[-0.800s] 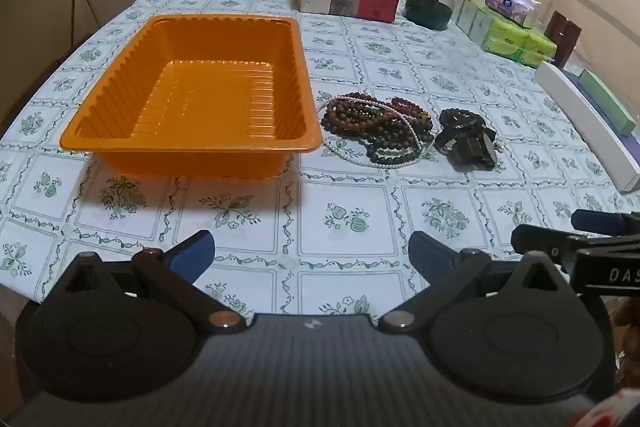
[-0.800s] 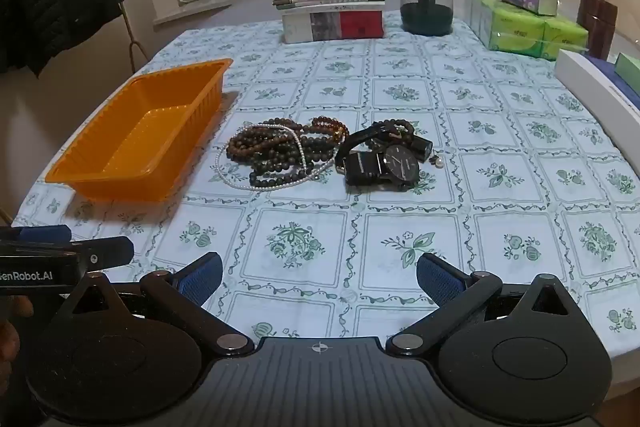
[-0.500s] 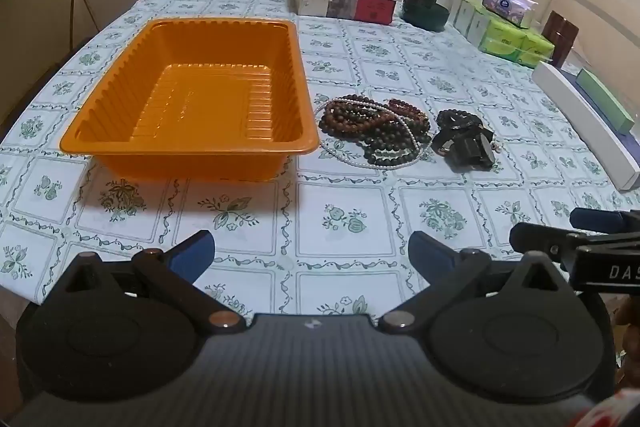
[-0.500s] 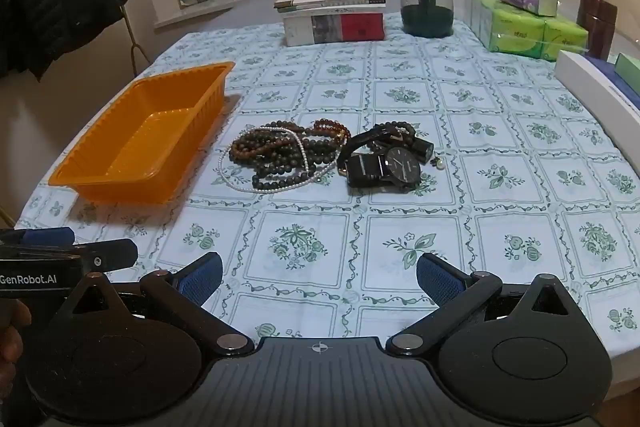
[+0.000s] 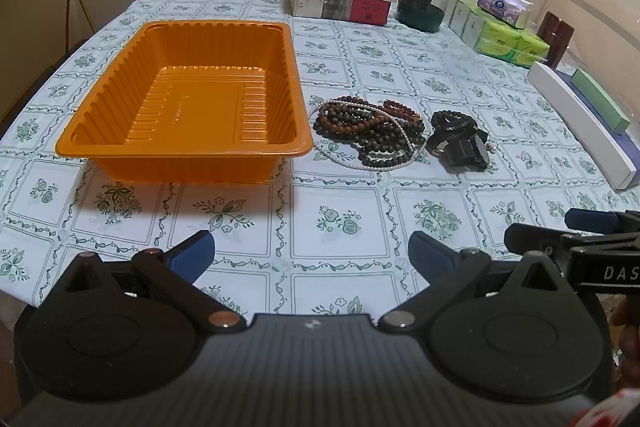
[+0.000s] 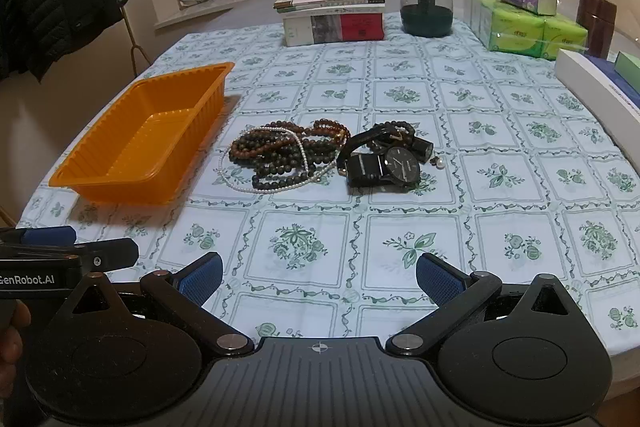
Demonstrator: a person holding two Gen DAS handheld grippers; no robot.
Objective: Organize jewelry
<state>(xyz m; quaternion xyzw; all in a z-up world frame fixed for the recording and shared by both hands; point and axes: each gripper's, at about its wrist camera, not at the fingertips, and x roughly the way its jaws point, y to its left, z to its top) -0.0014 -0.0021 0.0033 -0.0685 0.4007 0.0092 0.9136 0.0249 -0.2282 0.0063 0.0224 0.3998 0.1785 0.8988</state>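
Both my tongs, left tongs (image 5: 310,253) and right tongs (image 6: 318,277), gape apart, empty. Orange tray (image 5: 184,151) bare; bead strands (image 6: 280,157) and watch (image 6: 384,165) lie at its three o'clock on the tabletop (image 6: 500,247). Everything left.

The near half of the tabletop (image 6: 320,227) lies bare up to the bead necklaces (image 6: 280,155) and black watches (image 6: 384,163) at its middle. An orange tray (image 5: 184,155) blocks the left edge. Books (image 6: 332,19), a dark green jar (image 6: 426,3) and tissue packs (image 6: 532,31) crowd the far edge and far right corner; a long white box (image 5: 580,123) lines the right edge.
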